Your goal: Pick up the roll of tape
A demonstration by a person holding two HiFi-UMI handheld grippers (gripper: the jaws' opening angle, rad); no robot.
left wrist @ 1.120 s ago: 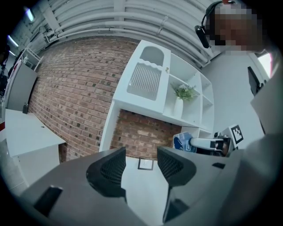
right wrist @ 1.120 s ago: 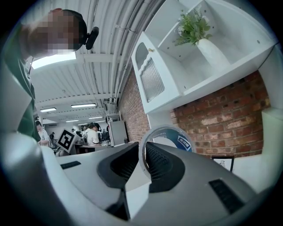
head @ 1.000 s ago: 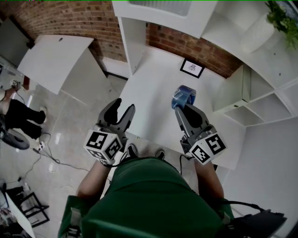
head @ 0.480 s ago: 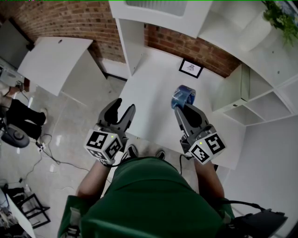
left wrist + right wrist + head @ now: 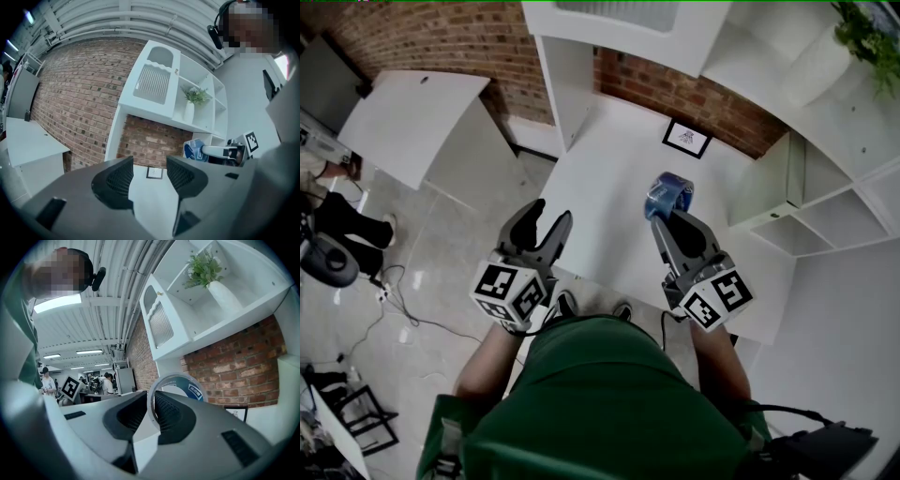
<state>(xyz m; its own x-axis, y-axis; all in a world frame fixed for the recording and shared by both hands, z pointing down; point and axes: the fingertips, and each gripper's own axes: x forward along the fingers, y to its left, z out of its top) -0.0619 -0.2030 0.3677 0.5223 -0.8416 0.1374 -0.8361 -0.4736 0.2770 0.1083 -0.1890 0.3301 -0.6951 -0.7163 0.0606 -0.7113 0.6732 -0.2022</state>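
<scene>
A clear roll of tape with a blue core [image 5: 669,196] is held above the white table [image 5: 609,197], and my right gripper [image 5: 672,214] is shut on its rim. In the right gripper view the roll [image 5: 178,384] stands upright on edge, its near wall pinched between the two pads [image 5: 167,411]. My left gripper [image 5: 545,221] hovers open over the table's near left edge, nothing between its fingers [image 5: 118,177]. From the left gripper view the tape [image 5: 193,151] shows at the right, at the tip of the right gripper.
A small black-framed picture [image 5: 686,138] lies at the far end of the table by the brick wall. White shelving [image 5: 825,202] stands to the right, with a plant in a white vase [image 5: 858,37] on top. Another white table [image 5: 408,117] is at left above the floor.
</scene>
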